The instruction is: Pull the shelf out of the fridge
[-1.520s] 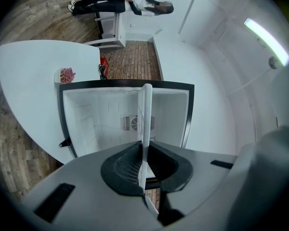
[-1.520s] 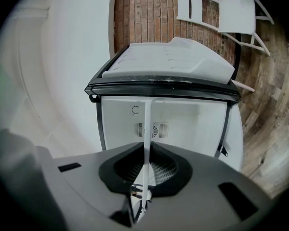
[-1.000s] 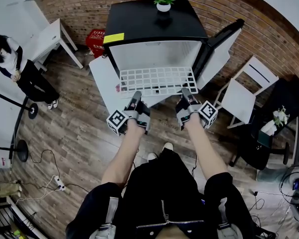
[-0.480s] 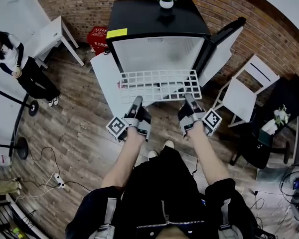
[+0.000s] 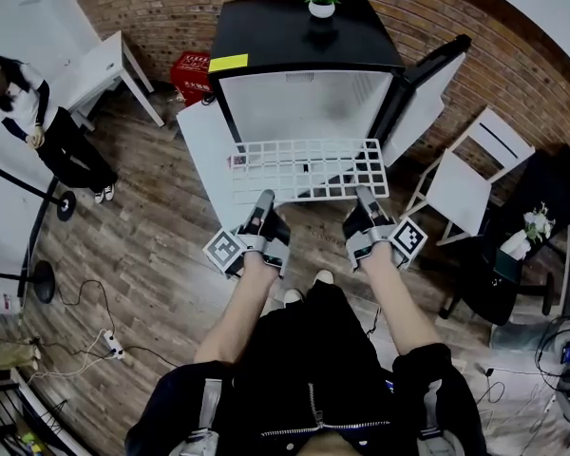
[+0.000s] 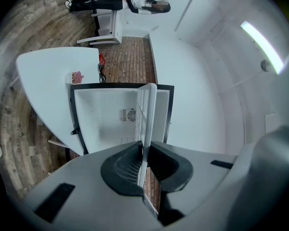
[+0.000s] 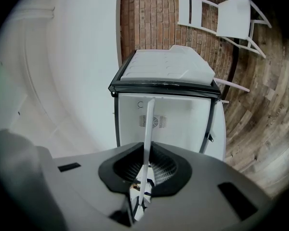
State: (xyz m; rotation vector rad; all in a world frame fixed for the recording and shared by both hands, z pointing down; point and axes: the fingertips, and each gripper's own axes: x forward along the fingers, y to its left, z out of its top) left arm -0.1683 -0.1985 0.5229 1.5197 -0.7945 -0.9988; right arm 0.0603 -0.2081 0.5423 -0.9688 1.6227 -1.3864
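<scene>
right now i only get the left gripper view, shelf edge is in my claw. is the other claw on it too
Observer: Yes. In the right gripper view, the right claw is shut on the shelf at its front edge.
Operator: how far out is it
Observer: In the head view, nearly the whole grid shows in front of the fridge. I can't tell if the rear edge is free.
Operator: anything on my right
Observer: The door stands open on that side, with a white chair beyond it.
</scene>
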